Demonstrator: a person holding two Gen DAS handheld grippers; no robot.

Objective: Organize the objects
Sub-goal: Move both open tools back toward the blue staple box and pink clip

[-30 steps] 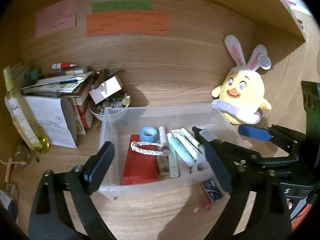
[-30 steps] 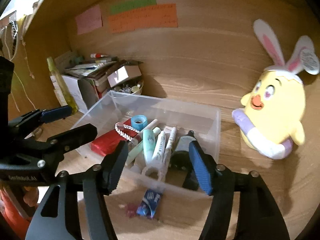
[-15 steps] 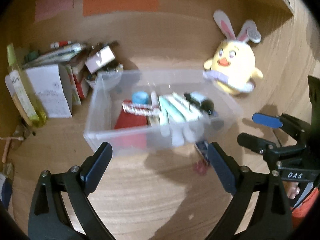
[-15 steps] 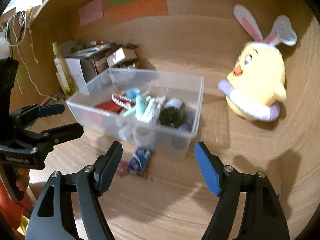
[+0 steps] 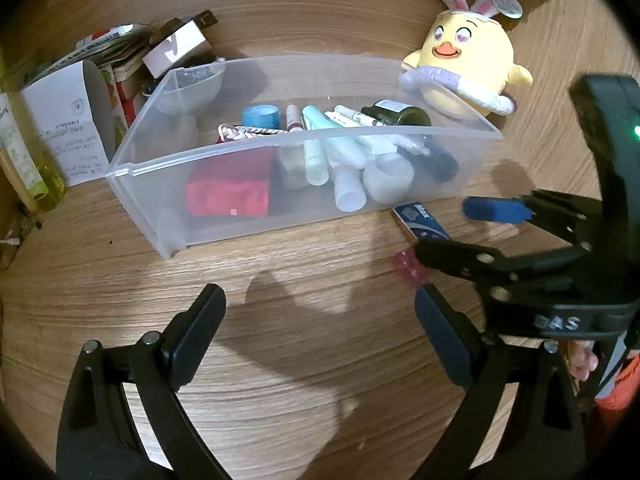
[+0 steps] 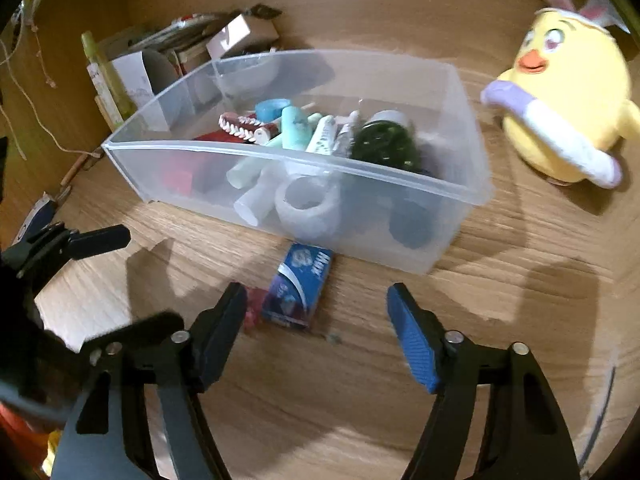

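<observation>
A clear plastic bin (image 5: pixel 280 216) (image 6: pixel 280 156) on the wooden desk holds a red box (image 5: pixel 228 192), blue tape roll (image 5: pixel 262 115), tubes, markers, a dark bottle (image 5: pixel 396 114) and a white ring. In front of it lie a small blue packet (image 6: pixel 298 290) (image 5: pixel 422 224) and a small pink item (image 5: pixel 406 266) (image 6: pixel 252 308). My left gripper (image 5: pixel 320 332) is open and empty, back from the bin. My right gripper (image 6: pixel 316 320) is open and empty, just short of the blue packet; it also shows at the right of the left wrist view (image 5: pixel 460 232).
A yellow plush chick with bunny ears (image 5: pixel 468 52) (image 6: pixel 568 116) sits right of the bin. Stacked papers, small boxes (image 5: pixel 176 46) and a yellow-green bottle (image 5: pixel 24 160) crowd the left back. The wooden back wall stands close behind.
Both grippers have pulled back from the bin and tilted down. The dark bottle that was between the right fingers now lies in the bin. The blue packet is now nearer the right gripper.
</observation>
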